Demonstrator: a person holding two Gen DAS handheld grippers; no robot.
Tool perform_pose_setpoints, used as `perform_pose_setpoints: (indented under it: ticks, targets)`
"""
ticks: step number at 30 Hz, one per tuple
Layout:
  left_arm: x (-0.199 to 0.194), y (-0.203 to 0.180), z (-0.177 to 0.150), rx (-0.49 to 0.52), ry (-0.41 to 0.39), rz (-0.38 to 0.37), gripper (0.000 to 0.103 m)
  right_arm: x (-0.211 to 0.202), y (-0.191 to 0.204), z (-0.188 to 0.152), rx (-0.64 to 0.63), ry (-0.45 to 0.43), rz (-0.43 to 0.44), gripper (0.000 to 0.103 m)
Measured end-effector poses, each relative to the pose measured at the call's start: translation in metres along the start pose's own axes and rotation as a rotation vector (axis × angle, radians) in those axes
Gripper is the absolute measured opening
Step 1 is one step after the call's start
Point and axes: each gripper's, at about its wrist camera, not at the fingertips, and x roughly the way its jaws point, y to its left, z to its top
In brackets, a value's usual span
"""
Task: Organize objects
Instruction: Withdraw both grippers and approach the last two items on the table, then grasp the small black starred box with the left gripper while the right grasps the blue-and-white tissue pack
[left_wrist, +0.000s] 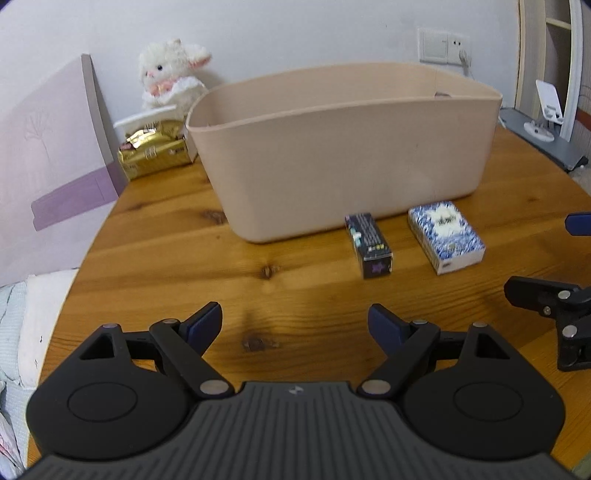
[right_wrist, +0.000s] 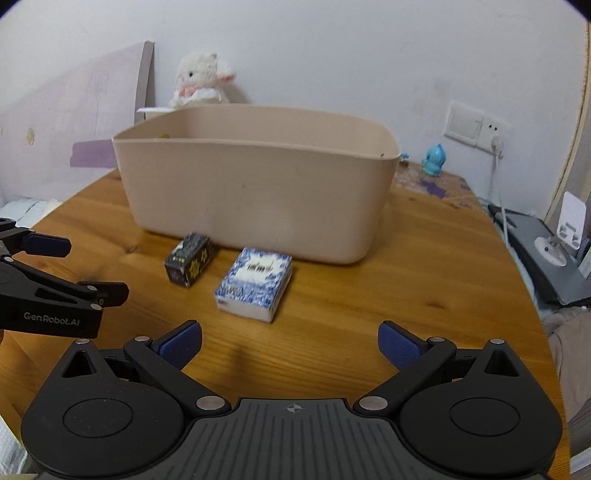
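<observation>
Plush lamb (left_wrist: 170, 75); gold packet (left_wrist: 153, 153); blue figurine (right_wrist: 434, 159).

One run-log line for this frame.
left gripper open, empty | right gripper open, empty | dark small box, blue-white tissue pack on table beside beige plastic bin

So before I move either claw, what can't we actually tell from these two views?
- Beige bin: its floor is hidden by its own front wall in both wrist views, so its contents are unknown.
- Dark small box and blue-patterned pack: print too blurred to read.
- Gold packet: partly behind the bin in the left view, almost hidden in the right.
- Right claw: cut off by the left view's edge.
</observation>
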Motion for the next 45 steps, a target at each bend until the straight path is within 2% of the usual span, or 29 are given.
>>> perform_pose_setpoints:
  ticks: [11,17,25,31,34,37,38,39,40,41,45]
  targets:
    - [0.018,-0.002,0.013,-0.017,0.006,-0.059,0.087,0.029,0.014,0.0,-0.033,0.046,0.012,0.103]
    - [0.033,-0.005,0.025,-0.044,0.022,-0.121,0.087,0.044,0.017,0.001,-0.032,0.065,0.011,0.103]
    - [0.057,-0.011,0.032,-0.061,0.031,-0.091,0.085,0.056,0.015,0.008,0.013,0.06,0.002,0.103]
    - [0.062,0.002,0.035,-0.121,0.022,-0.096,0.073,0.067,0.013,0.013,0.056,0.054,0.012,0.101]
    - [0.063,0.006,0.038,-0.126,0.016,-0.093,0.065,0.069,0.014,0.016,0.063,0.041,0.008,0.092]
    - [0.064,0.009,0.04,-0.13,0.008,-0.092,0.05,0.069,0.014,0.018,0.067,0.025,0.004,0.077]
    - [0.063,0.009,0.04,-0.131,0.006,-0.094,0.041,0.068,0.014,0.019,0.067,0.021,0.004,0.067]
    - [0.063,0.009,0.04,-0.129,0.006,-0.099,0.036,0.067,0.014,0.02,0.069,0.019,0.002,0.056]
    - [0.063,0.009,0.041,-0.126,0.007,-0.104,0.027,0.066,0.013,0.021,0.073,0.017,0.004,0.05]
    - [0.063,0.009,0.042,-0.123,0.008,-0.105,0.025,0.065,0.012,0.021,0.076,0.016,0.004,0.043]
    - [0.06,0.008,0.04,-0.102,0.007,-0.093,0.025,0.064,0.007,0.019,0.075,0.018,0.001,0.043]
